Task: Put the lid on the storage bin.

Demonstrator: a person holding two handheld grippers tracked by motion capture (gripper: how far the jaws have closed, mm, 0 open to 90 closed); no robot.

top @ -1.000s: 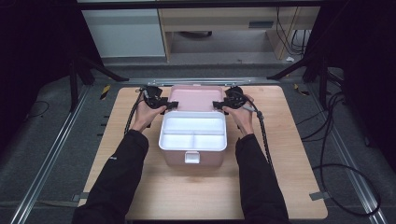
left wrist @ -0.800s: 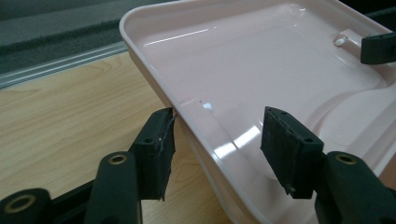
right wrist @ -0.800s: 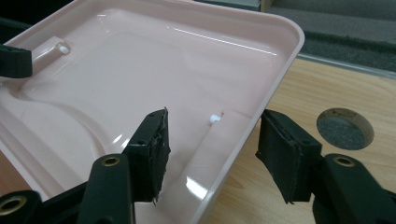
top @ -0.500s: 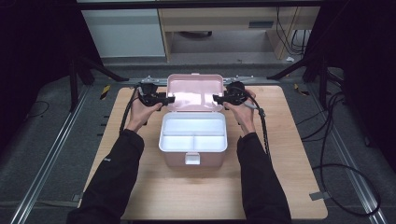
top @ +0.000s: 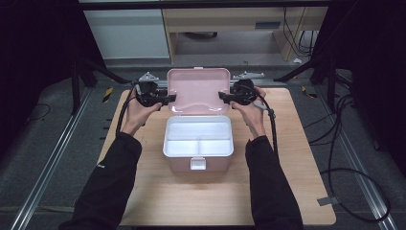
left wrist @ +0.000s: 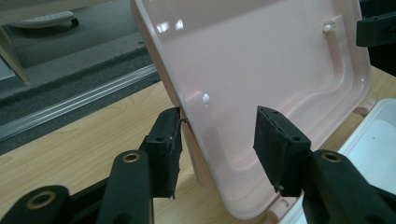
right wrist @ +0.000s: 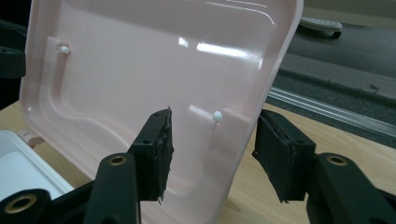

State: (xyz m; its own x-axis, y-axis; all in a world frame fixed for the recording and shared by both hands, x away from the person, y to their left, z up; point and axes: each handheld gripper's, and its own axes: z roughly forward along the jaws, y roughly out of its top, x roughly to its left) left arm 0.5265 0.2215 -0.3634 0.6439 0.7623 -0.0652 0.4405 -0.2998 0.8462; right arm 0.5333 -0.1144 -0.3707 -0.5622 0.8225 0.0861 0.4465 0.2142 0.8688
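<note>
Straddling pink lid (top: pixel 197 91) edges w/ both hand-held grippers; jaws apart.

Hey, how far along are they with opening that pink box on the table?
Nearly done. The pink lid is swung up, standing almost upright behind the box, whose white tray lies uncovered. In hand: the left claw and right claw straddle the lid's side edges, jaws closing in, with gaps showing. Left: probably just letting go.
</note>
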